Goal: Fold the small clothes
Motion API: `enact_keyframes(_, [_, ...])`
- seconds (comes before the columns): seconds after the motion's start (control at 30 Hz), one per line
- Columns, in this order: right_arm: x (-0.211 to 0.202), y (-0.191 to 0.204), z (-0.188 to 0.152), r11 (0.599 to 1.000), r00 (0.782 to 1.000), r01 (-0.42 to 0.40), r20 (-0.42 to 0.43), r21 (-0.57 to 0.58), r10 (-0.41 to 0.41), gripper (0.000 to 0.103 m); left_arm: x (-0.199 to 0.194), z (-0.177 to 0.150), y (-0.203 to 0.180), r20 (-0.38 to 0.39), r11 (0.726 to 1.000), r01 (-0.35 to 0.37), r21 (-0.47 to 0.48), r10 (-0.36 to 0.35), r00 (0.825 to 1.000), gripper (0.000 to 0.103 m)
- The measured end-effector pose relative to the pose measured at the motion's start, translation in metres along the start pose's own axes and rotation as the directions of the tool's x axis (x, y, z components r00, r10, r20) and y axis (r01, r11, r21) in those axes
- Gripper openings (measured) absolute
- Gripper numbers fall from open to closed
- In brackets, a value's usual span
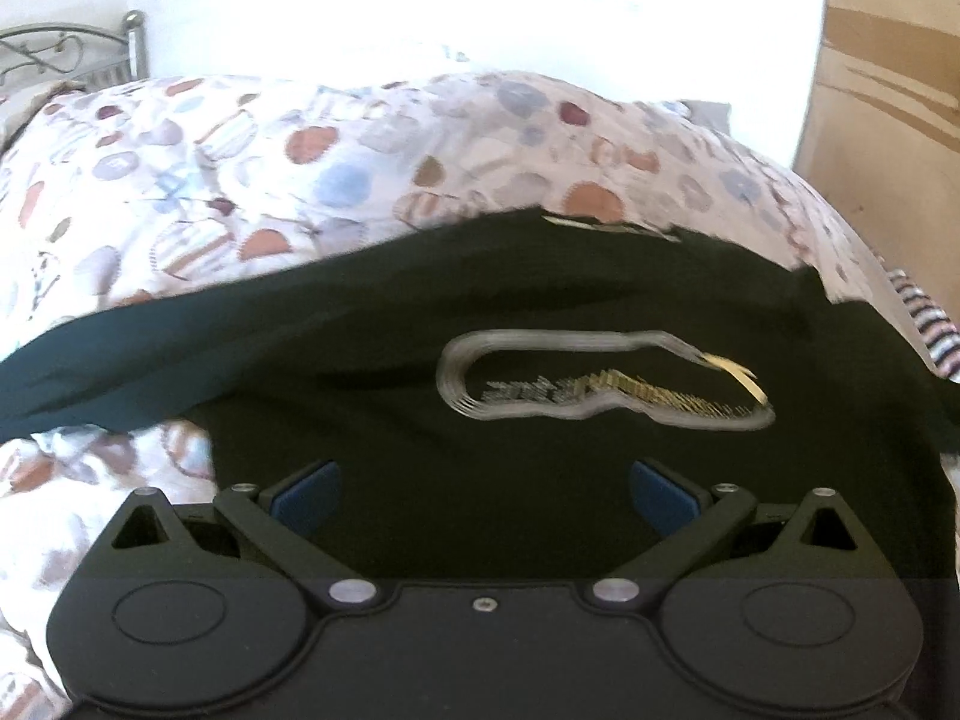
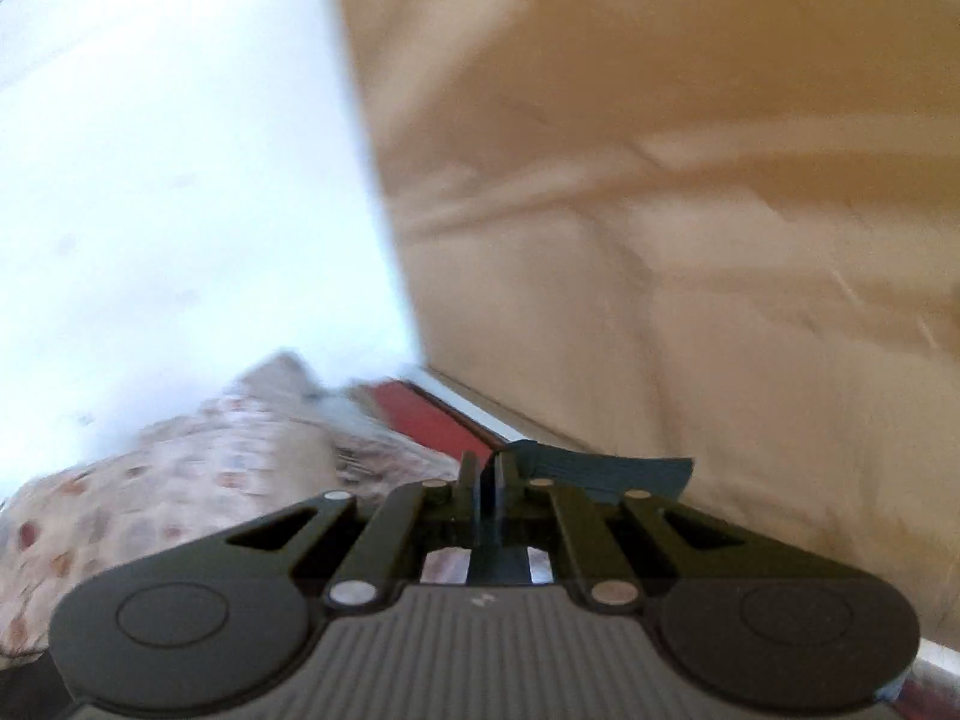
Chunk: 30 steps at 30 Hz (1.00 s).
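A dark green T-shirt [image 1: 420, 324] with a pale oval print lies spread on the patterned bedspread [image 1: 240, 162], one sleeve trailing to the left. My left gripper [image 1: 485, 495] hovers over the shirt's near part, open, its blue pads [image 1: 306, 495] wide apart with nothing between them. In the blurred right wrist view my right gripper [image 2: 485, 480] is shut on an edge of the dark green shirt [image 2: 606, 471]. That pinched cloth sticks out to the right of the closed fingers, lifted above the bed.
A metal bed frame [image 1: 66, 54] stands at the far left against a white wall [image 1: 420, 0]. A tan wooden panel [image 2: 660, 180] rises on the right. A striped cloth [image 1: 936, 330] lies at the bed's right edge, and a red surface [image 2: 420, 414] shows past the bedspread [image 2: 180, 480].
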State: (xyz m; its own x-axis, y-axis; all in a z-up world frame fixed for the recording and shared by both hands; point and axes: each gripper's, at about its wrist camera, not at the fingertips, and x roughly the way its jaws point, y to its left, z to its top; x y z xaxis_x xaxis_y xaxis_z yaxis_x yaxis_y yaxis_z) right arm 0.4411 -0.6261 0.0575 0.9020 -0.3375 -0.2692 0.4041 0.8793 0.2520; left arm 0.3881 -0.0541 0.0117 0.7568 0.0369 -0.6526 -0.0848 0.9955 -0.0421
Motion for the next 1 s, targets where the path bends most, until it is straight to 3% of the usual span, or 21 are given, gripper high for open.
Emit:
enact_keyframes(0.13, [-0.018,0.086,0.021,0.974,0.988,-0.127,0.062,-0.187,0.141,0.005,-0.005,0.010,0.026,0.024,0.998,-0.036,-0.044,0.037,0.999,0.102])
enact_keyframes(0.3, [-0.047,0.200,0.016,0.878,0.938,-0.284,0.076,-0.385,0.337,0.005,-0.012,0.019,0.061,0.050,0.992,-0.076,-0.105,0.081,0.995,0.102])
enact_keyframes(0.43, [-0.067,0.276,-0.012,0.787,0.890,-0.396,0.016,-0.473,0.457,0.005,-0.017,0.021,0.087,0.061,0.983,-0.101,-0.152,0.111,0.992,0.102])
enact_keyframes(0.57, [-0.084,0.337,-0.072,0.676,0.852,-0.472,-0.096,-0.566,0.514,0.005,-0.019,0.016,0.105,0.055,0.975,-0.114,-0.189,0.126,0.991,0.102])
enact_keyframes(0.63, [-0.092,0.355,-0.110,0.607,0.831,-0.511,-0.170,-0.609,0.529,0.005,-0.017,0.012,0.112,0.046,0.972,-0.119,-0.201,0.131,0.990,0.102])
enact_keyframes(0.7, [-0.104,0.369,-0.149,0.542,0.823,-0.522,-0.221,-0.658,0.524,0.005,-0.015,0.008,0.117,0.035,0.970,-0.125,-0.207,0.134,0.990,0.102])
enact_keyframes(0.77, [-0.119,0.385,-0.189,0.451,0.818,-0.519,-0.268,-0.726,0.509,0.005,-0.012,0.005,0.122,0.025,0.969,-0.128,-0.213,0.137,0.990,0.102])
enact_keyframes(0.9, [-0.161,0.395,-0.255,0.234,0.819,-0.430,-0.268,-0.872,0.507,0.005,-0.008,0.000,0.129,0.016,0.966,-0.128,-0.225,0.135,0.991,0.102])
enact_keyframes(1.0, [-0.192,0.384,-0.280,0.126,0.796,-0.407,-0.283,-0.905,0.535,0.006,-0.004,-0.002,0.130,0.014,0.964,-0.122,-0.236,0.129,0.992,0.102])
